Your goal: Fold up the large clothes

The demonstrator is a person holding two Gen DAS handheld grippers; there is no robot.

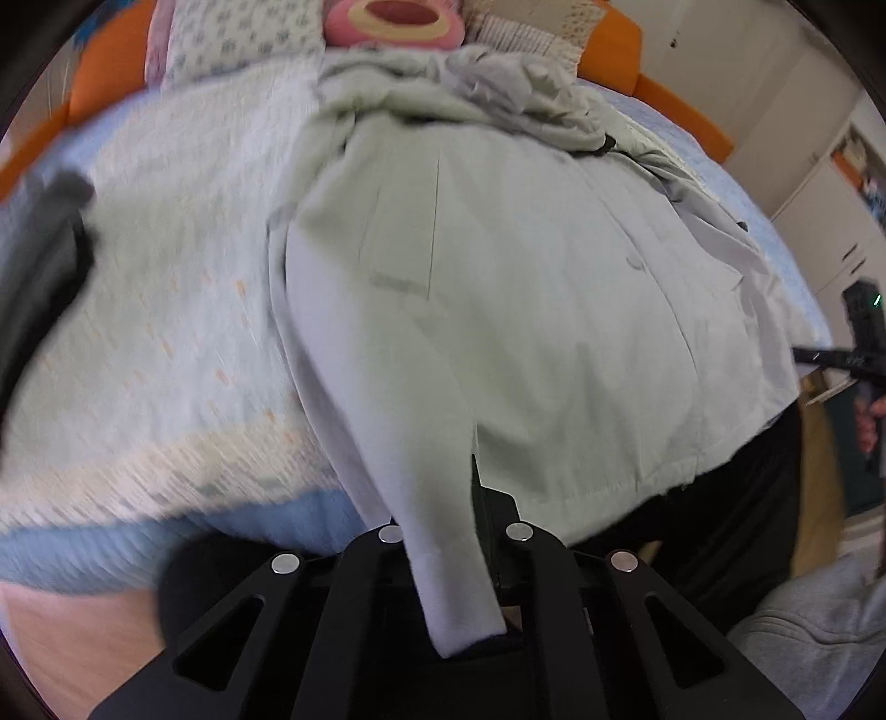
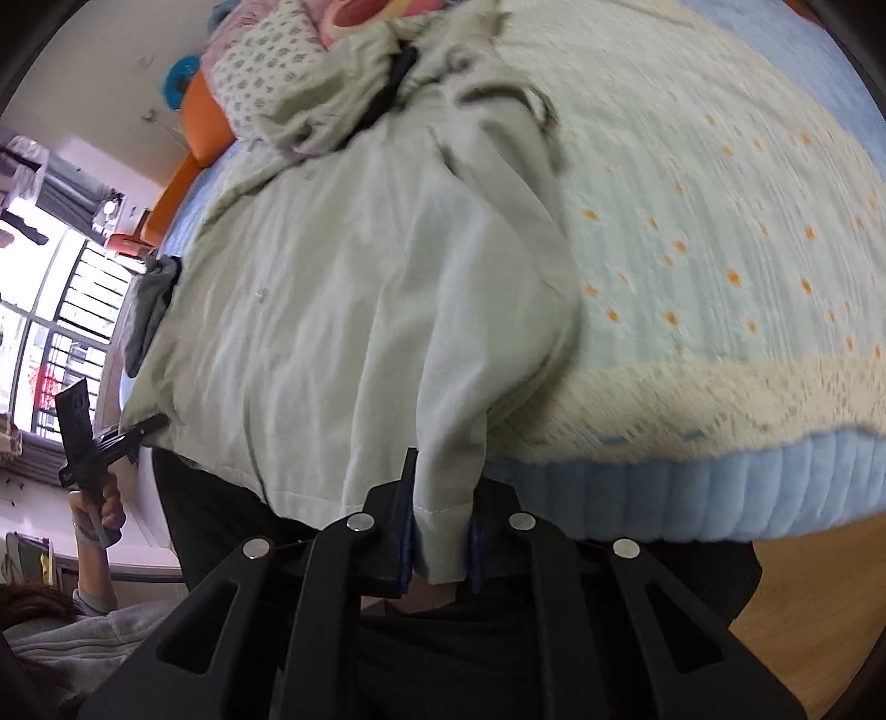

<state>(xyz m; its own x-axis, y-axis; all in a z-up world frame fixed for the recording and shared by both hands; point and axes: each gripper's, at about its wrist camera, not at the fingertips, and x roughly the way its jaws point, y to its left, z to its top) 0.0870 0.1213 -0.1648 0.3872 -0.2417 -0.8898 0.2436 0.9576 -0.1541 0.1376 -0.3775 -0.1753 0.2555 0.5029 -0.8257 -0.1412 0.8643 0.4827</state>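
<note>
Garment: pale green coat [image 1: 526,310] spread over the bed, filling the centre of both views; its upper part is bunched in folds toward the top of each frame, beside the pillows.
Garment details: a flat pocket seam shows at centre left of the left wrist view, and buttons run down the coat's right side there; a black strap [image 2: 393,88] lies across the crumpled part at the top of the right wrist view.
Left claw: left claw [image 1: 459,565] at the bottom centre of its own view, jaws narrow and clamped on a hanging strip of the coat's hem, which drapes down between the fingers.
Right claw: right claw [image 2: 440,543] at the bottom centre of its view, closed on another stitched corner of the hem; blue pads press the cloth from both sides.
Bed: blanket [image 2: 720,249] in light blue-green with small orange marks covers the bed; a cream band and a blue quilted edge run along the lower part of each frame.
Pillows: patterned pillow [image 1: 243,39] and a pink round cushion [image 1: 393,22] at the top of the left wrist view.
Dark item: dark grey cloth [image 1: 39,266] at the left edge of the left wrist view, blurred.
Person: a hand [image 2: 99,504] gripping the other tool's handle at lower left of the right wrist view, with a grey sleeve [image 2: 83,631] below it.
Room: barred window [image 2: 66,310] at the left edge of the right wrist view.
</note>
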